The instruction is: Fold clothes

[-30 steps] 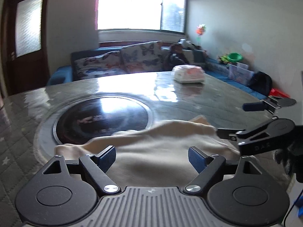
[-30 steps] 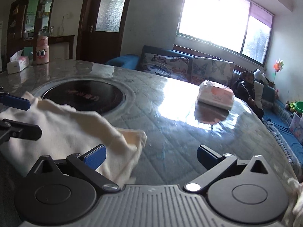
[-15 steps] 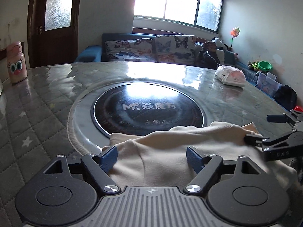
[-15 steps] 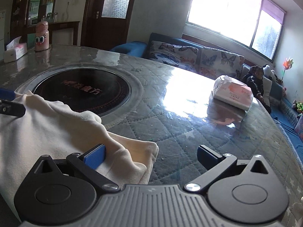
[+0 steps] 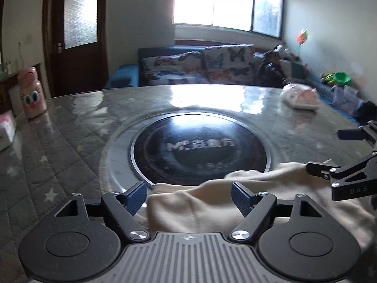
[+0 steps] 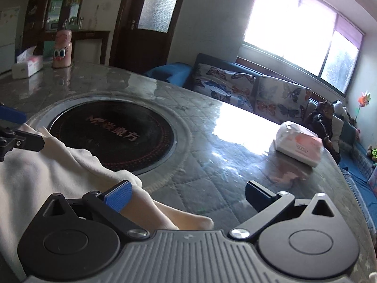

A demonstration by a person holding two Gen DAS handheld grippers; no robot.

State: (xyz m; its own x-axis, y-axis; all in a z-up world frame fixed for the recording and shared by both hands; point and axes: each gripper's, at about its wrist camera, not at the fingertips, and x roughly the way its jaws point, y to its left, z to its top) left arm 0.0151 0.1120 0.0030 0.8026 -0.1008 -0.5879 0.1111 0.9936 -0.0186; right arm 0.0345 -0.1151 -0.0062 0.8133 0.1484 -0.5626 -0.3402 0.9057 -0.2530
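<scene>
A cream cloth (image 5: pixel 212 202) lies rumpled on the near side of the round table. My left gripper (image 5: pixel 189 197) is open just above it. The cloth's left edge lies between its blue pads, and neither pad presses on it. In the left wrist view my right gripper (image 5: pixel 334 151) is at the far right, open over the cloth's right end. In the right wrist view the cloth (image 6: pixel 47 176) fills the lower left and its corner reaches between the wide-open jaws of my right gripper (image 6: pixel 188 194). My left gripper (image 6: pixel 18 128) pokes in at the left edge.
A dark round cooktop (image 5: pixel 200 148) is set into the quilted table (image 6: pixel 212 165) just beyond the cloth. A wrapped tissue pack (image 6: pixel 299 145) lies far right. A pink bottle (image 6: pixel 61 48) and a tissue box (image 6: pixel 27 66) stand far left. A sofa (image 5: pixel 212 66) runs behind the table.
Both views have swung to the left. The cloth has slid rightward in the left wrist view, leaving the left pad clear of its edge. Both grippers have stayed open.
</scene>
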